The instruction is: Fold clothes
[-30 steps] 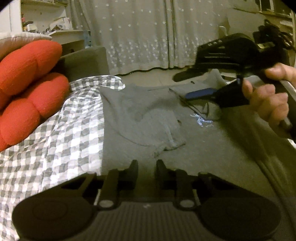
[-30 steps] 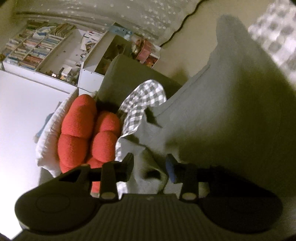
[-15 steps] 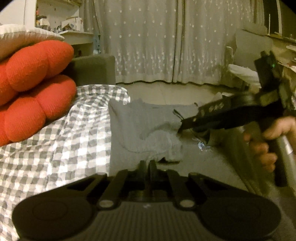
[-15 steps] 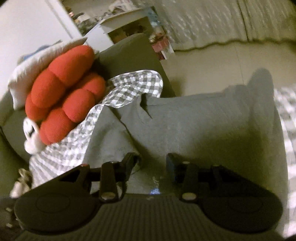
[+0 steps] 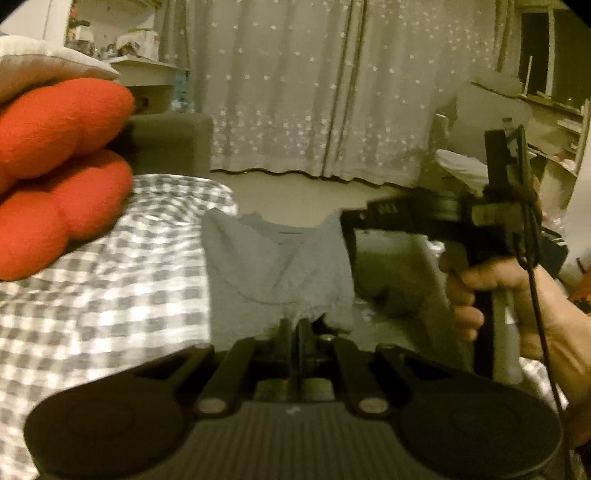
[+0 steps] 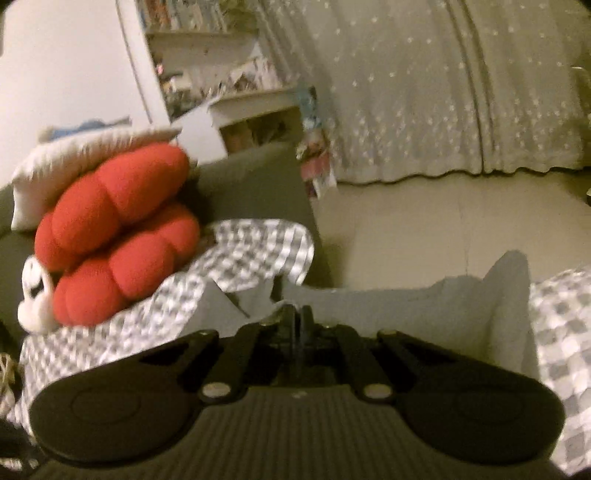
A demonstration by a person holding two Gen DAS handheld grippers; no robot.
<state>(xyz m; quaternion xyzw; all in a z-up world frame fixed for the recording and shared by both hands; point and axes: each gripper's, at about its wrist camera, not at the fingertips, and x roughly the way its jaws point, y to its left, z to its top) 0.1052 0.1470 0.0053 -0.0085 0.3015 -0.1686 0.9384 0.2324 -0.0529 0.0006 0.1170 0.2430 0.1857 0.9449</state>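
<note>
Red lobed cushion on checkered blanket; star-dotted curtain behind; bookshelf at back

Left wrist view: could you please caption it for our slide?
Both grippers, left gripper and right gripper, pinch the grey shirt over the checked cloth.

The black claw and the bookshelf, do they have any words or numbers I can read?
Right claw: pale marks on its side, too blurred to read.
Bookshelf: book spines, too small and blurred to read.
Colourful pictures beside the sofa: too blurred to read.
Nothing else shows writing.
</note>
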